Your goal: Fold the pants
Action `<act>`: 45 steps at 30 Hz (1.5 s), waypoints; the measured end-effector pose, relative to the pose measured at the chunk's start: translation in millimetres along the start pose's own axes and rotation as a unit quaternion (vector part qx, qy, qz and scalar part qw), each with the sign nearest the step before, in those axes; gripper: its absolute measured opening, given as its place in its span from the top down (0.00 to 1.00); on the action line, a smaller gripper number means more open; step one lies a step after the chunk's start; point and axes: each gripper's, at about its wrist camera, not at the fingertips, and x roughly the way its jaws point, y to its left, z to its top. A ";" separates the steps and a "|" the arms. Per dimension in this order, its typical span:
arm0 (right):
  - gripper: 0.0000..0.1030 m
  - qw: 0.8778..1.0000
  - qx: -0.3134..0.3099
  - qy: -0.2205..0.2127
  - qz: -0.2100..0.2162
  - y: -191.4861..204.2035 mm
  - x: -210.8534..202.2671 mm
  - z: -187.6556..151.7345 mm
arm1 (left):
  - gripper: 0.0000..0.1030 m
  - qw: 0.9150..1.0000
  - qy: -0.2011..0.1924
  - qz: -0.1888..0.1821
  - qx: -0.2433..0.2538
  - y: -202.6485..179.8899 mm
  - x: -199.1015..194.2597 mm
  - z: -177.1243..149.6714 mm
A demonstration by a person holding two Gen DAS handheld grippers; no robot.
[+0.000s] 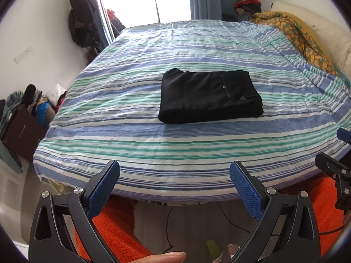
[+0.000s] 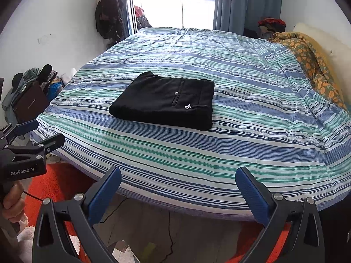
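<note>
Pants (image 1: 210,96), black, lie folded into a compact rectangle near the middle of the striped bedsheet (image 1: 175,149), pocket side up with a small pale emblem showing; the layers beneath the top face cannot be seen, and the fabric is too dark to count the folds.

Hidden or cut off: the right gripper (image 1: 342,153) shows in the left wrist view only as a fragment at the right border, one blue pad and part of the black frame. In the right wrist view the left gripper (image 2: 41,132) is seen side-on at the left border, its rear cut off, held by a hand (image 2: 12,203) that is only partly visible. The far corners of the bed are bent by the lens; the patterned quilt (image 1: 302,41) along the right side covers that edge of the sheet.

Edges and room: bare sheet surrounds the pants on all sides, with a broad band between them and the near edge of the bed. An orange rug (image 1: 118,225) lies on the floor below that edge.

Position: both grippers hang short of the near bed edge, over the floor, well apart from the pants. Each has its blue pads (image 2: 252,195) spread wide, holding nothing. The pants lie ahead of the left gripper (image 1: 174,173) and slightly right of it, and ahead of the right gripper (image 2: 177,179) and slightly left.
</note>
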 end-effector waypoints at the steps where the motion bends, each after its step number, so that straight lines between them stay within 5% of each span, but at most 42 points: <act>1: 0.00 1.000 -0.003 0.001 -0.002 1.2 -1.8 0.1 | 0.02 1.000 0.001 -0.003 0.001 -0.3 -1.7 -0.9; 45: 0.00 0.999 -0.041 -0.005 -0.010 30.5 -31.7 -10.5 | 0.02 1.000 0.013 0.008 0.008 2.6 -8.5 -5.0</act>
